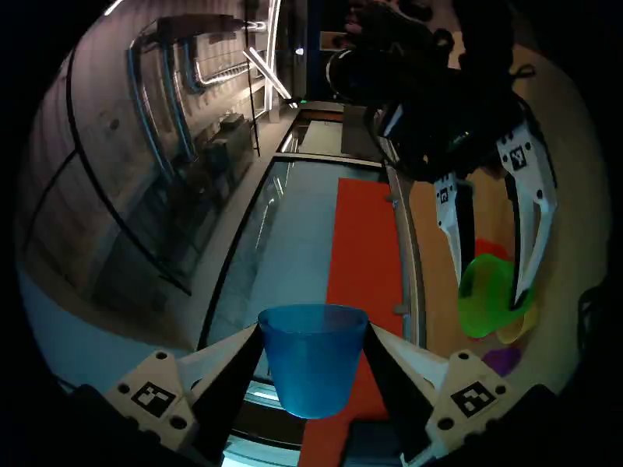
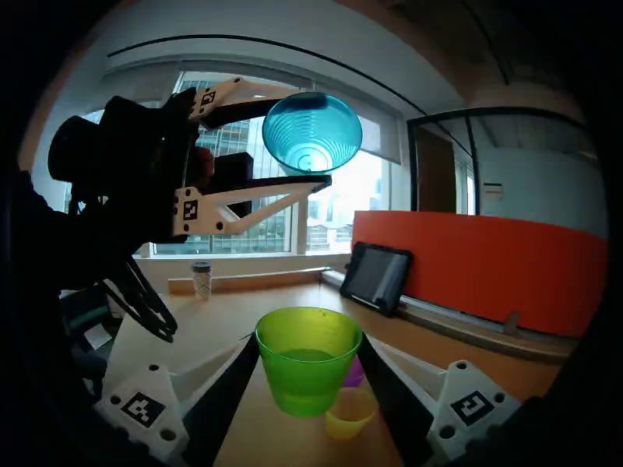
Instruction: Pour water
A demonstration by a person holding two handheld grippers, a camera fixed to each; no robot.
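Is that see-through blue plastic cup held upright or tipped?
Tipped: the translucent blue plastic cup lies on its side in the left hand-held gripper, its inside showing.

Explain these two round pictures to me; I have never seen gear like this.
No robot here: a person holds a two-finger hand-held gripper in each hand, and a wide-angle camera rides on each. The left gripper view looks along the left hand-held gripper, whose fingers clamp a blue cup. The right gripper view looks along the right hand-held gripper, clamping a green cup; there the blue cup shows raised and tipped on its side. On the wooden table below sit a yellow cup and a purple cup, with a tablet propped farther back.
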